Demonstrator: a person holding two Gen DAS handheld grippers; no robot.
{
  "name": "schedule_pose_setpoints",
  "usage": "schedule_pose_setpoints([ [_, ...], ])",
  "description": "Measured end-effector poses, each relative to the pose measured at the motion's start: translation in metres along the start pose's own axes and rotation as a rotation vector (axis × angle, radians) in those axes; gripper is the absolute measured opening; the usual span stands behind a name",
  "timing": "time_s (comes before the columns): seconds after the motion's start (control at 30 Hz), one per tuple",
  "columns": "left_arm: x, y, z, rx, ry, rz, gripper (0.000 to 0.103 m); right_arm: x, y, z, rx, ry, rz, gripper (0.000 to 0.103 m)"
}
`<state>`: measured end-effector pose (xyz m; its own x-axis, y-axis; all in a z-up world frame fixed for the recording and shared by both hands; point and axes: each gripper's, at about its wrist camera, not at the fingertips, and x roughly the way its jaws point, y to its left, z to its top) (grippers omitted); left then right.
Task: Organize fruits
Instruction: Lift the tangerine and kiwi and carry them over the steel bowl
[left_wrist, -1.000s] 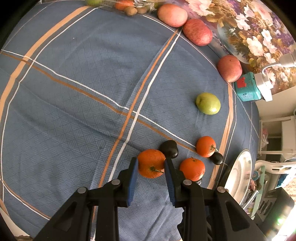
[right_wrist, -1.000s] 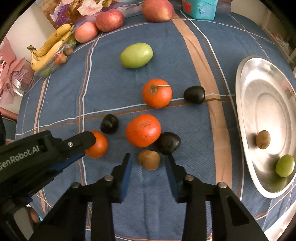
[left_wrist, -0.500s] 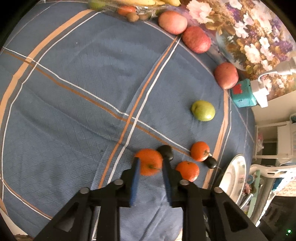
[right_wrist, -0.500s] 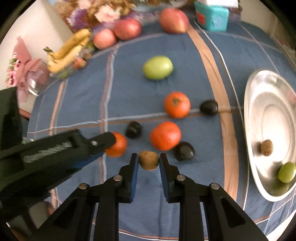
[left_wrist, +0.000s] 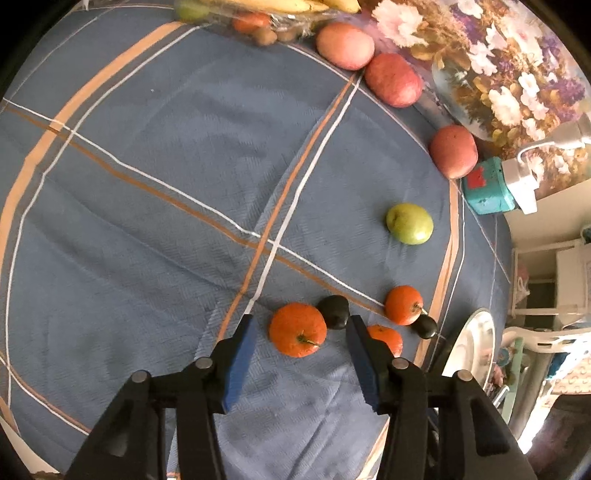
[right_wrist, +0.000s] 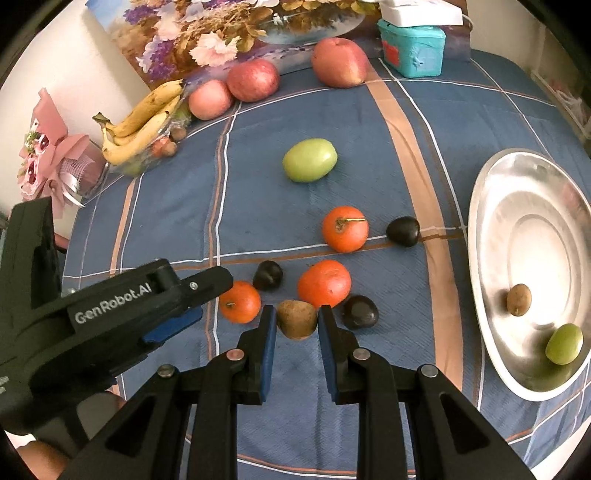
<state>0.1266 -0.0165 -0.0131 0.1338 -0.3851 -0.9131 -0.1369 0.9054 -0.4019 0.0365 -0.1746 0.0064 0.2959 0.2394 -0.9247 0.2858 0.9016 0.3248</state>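
Our right gripper (right_wrist: 297, 325) clamped the brown kiwi (right_wrist: 296, 319), while our left gripper's (left_wrist: 300, 334) jaws were opening around the tangerine (left_wrist: 297, 329), untouched.

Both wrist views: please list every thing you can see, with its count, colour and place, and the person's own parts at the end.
oranges: 3, orange, mid cloth
dark fruits: 3, near-black, among the oranges
brown fruit: 2, one gripped, one on the tray
green fruit: 2, one mid cloth, one on the tray
apples: 3, red, far edge
bananas: 1 bunch, yellow, far left
tray: 1, silver, right
box: 1, teal, far edge
tablecloth: 1, blue, striped
left gripper: opening around an orange
right gripper: fingers shut on brown fruit
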Motion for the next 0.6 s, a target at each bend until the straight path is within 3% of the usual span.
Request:
schedule_pose_setpoints([
  [0.27, 0.018, -0.005, -0.007, 0.018, 0.052, 0.009, 0.046, 0.005, -0.004, 0.0, 0.011, 0.011, -0.005, 0.024],
  [0.33, 0.018, -0.008, -0.01, 0.028, 0.035, 0.036, 0.036, 0.006, -0.004, 0.0, 0.017, 0.011, -0.008, 0.024],
  [0.6, -0.001, 0.004, -0.003, -0.019, -0.029, 0.032, 0.035, 0.003, -0.005, 0.001, 0.012, 0.005, -0.004, 0.024],
])
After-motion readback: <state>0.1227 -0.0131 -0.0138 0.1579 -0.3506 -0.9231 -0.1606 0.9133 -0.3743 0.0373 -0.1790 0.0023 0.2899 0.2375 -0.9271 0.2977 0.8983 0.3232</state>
